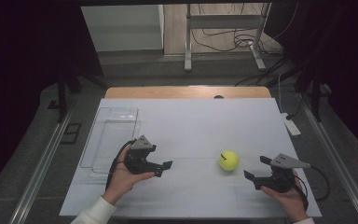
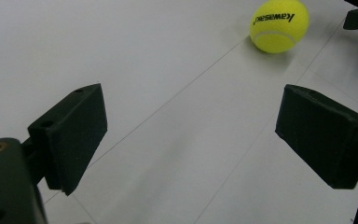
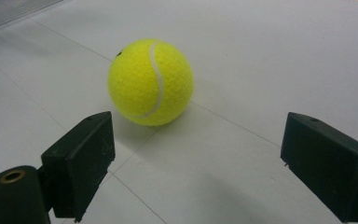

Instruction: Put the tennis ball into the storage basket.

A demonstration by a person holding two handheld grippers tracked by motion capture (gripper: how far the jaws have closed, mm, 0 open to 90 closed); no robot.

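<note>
Toward the near right part of the white table (image 1: 191, 121), well in from its right edge, a yellow tennis ball (image 1: 228, 160) rests on the bare surface, touched by nothing. It carries black lettering, readable in the left gripper view, and a pale curved seam.

Just to the ball's right, nearer the table's right edge, the right gripper (image 1: 256, 169) is held in the person's right hand (image 1: 290, 196). Its jaws stand wide apart and grasp nothing; they point at the ball, which in the right gripper view lies a little ahead of them, toward the left jaw.

On the other side, near the middle of the table's near half, the left gripper (image 1: 163, 168) sits in the person's left hand (image 1: 121, 179), which wears a white sleeve (image 1: 93, 213). Its jaws are likewise spread and hold nothing, aimed across the table toward the ball, which lies well apart from them.

Along the table's left edge lies a clear plastic tray (image 1: 112, 135), just beside the left gripper. At the right edge lies a white power strip (image 1: 291, 125).
</note>
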